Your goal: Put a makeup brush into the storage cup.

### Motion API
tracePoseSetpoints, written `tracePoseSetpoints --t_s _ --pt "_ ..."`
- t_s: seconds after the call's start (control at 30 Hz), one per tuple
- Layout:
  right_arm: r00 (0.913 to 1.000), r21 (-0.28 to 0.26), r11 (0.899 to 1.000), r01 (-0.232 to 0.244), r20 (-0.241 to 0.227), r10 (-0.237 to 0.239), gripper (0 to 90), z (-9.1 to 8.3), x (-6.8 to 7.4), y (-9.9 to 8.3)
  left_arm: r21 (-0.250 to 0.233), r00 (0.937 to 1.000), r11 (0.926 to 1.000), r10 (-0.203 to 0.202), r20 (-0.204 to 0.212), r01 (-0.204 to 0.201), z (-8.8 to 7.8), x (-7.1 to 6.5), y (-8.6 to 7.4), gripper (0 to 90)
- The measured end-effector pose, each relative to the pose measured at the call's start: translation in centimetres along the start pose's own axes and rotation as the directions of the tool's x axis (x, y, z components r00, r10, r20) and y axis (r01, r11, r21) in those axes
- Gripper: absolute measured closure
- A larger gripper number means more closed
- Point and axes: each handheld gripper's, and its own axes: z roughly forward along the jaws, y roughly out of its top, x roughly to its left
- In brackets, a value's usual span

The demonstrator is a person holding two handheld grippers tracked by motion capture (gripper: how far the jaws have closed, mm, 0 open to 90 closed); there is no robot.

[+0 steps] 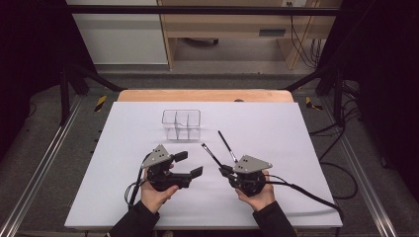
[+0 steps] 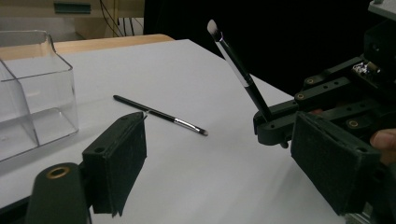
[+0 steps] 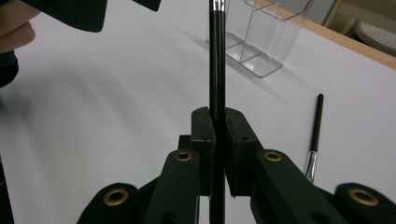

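Note:
My right gripper [image 1: 226, 171] is shut on the handle of a thin black makeup brush [image 1: 211, 154], which sticks out up and to the left above the white sheet. In the right gripper view the handle [image 3: 217, 70] runs straight up between the closed jaws [image 3: 217, 128]. Just right of it a second black brush [image 1: 228, 145] lies flat on the sheet. My left gripper [image 1: 189, 164] stands open beside the held brush, nothing between its pads [image 2: 116, 163]. A clear divided organizer [image 1: 181, 123] stands farther back.
A white sheet [image 1: 123, 197] covers the table, and a wooden edge [image 1: 205, 95] shows at the back. Cables trail from both grippers toward the front. Dark frame rails run along both sides.

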Motion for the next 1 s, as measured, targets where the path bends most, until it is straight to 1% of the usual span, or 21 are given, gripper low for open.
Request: tracePoseSetpoints --t_s 0.13,0.3,0.37,0.47,0.77,1.0 --pt "1.0000 -0.004 1.000 -0.003 -0.001 0.003 83.9 0.0 0.0 0.0 -0.013 1.0000 0.9999 -0.005 0.006 0.005 0.4 -0.2 0.3 18.6" --pt "1.0000 -0.008 1.000 -0.008 -0.003 0.008 83.9 0.0 0.1 0.0 -0.014 0.9999 0.9999 -0.005 0.010 0.006 0.9 -0.4 0.4 19.3" --pt "0.9999 -0.010 1.000 -0.010 -0.003 0.010 83.9 0.1 0.1 0.0 -0.016 0.9997 0.9998 -0.013 0.022 0.014 1.1 -0.4 0.5 20.0" --pt "0.9999 -0.011 1.000 -0.011 -0.002 0.011 83.9 0.1 0.1 0.0 -0.016 0.9997 0.9998 -0.013 0.023 0.013 1.3 -0.5 0.6 21.0" --pt "0.9998 -0.021 1.000 -0.020 -0.005 0.020 84.0 0.1 0.2 0.0 -0.028 0.9978 0.9986 -0.042 0.051 0.044 2.5 -0.9 0.8 25.2" --pt "0.9996 -0.025 0.999 -0.025 -0.009 0.025 83.9 0.1 0.3 0.0 -0.037 0.9966 0.9975 -0.058 0.059 0.060 3.2 -1.2 0.7 31.2"
